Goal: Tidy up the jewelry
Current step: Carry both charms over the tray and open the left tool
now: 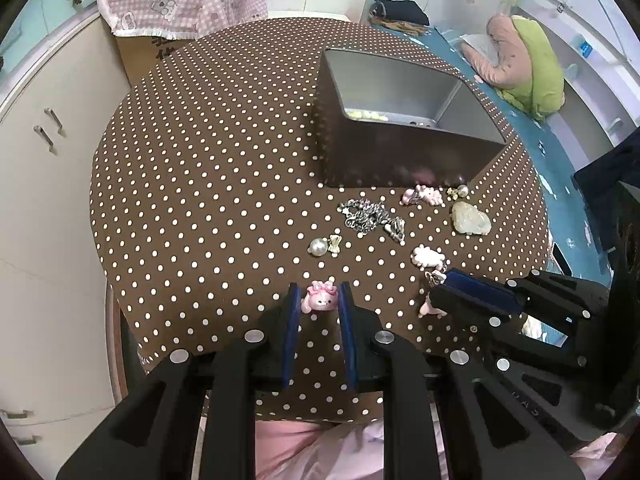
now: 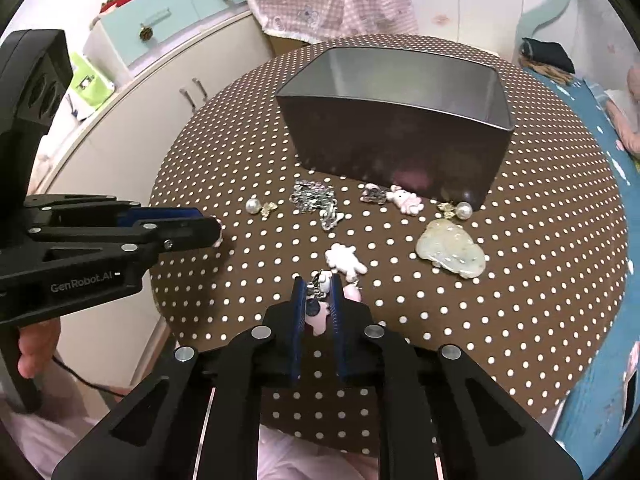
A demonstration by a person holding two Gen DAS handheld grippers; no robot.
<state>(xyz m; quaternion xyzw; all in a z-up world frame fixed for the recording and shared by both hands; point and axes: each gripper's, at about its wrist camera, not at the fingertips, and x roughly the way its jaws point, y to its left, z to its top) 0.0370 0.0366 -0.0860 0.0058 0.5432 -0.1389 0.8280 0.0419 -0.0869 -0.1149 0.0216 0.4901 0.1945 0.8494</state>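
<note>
Left hand-held gripper (image 1: pixel 319 300) brackets a pink bunny charm (image 1: pixel 318 299), unclenched; right hand-held gripper (image 2: pixel 318 300) grasps a keychain charm (image 2: pixel 320 312). Close squarely, then lift.

the tin (image 2: pixel 394 136) sits at the table's (image 1: pixel 200 184) far side. before it lie a chain (image 2: pixel 314 198), charms and a pendant (image 2: pixel 450 252). pearls (image 1: pixel 318 247) lie left of the chain.

A child's bedroom at home; bed (image 1: pixel 536 128) with blue sheet, pastel drawers (image 2: pixel 160 12), cream cupboards (image 1: pixel 48 168).
</note>
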